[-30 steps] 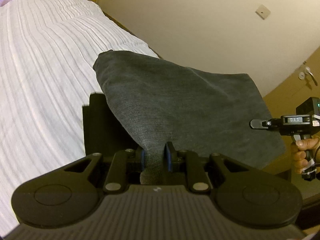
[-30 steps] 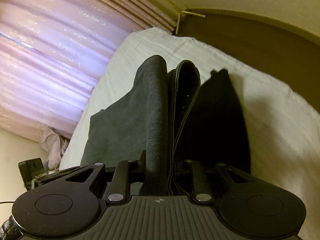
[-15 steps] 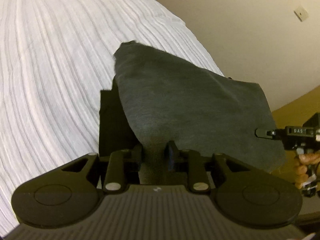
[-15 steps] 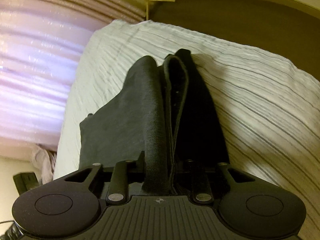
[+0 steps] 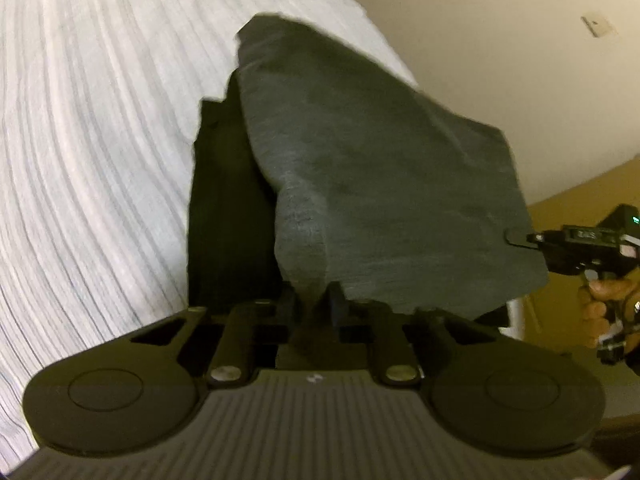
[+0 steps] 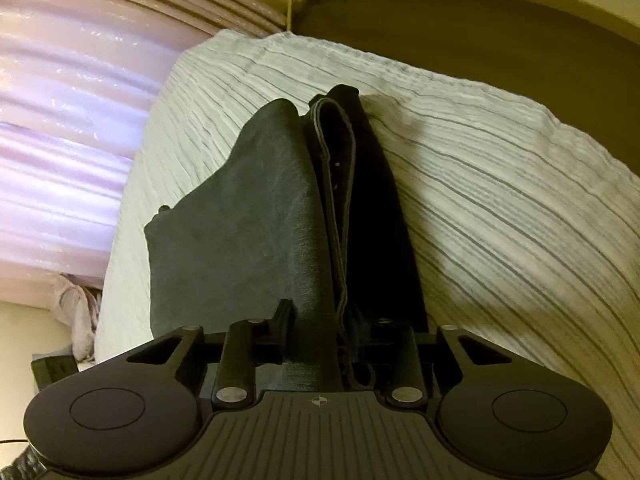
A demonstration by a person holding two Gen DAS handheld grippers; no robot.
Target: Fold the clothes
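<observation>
Above the striped white bedspread, the dark grey garment hangs stretched between both claws; the left gripper pinches one edge at 6 o'clock in its view, the right gripper is clamped on a thick bunch of layers, hem showing; over the last second both views have tipped downward, so the bed fills more of each frame and the cloth sits nearer it; probably the garment is being lowered to lay a fold, though blur hides whether its far end touches.
</observation>
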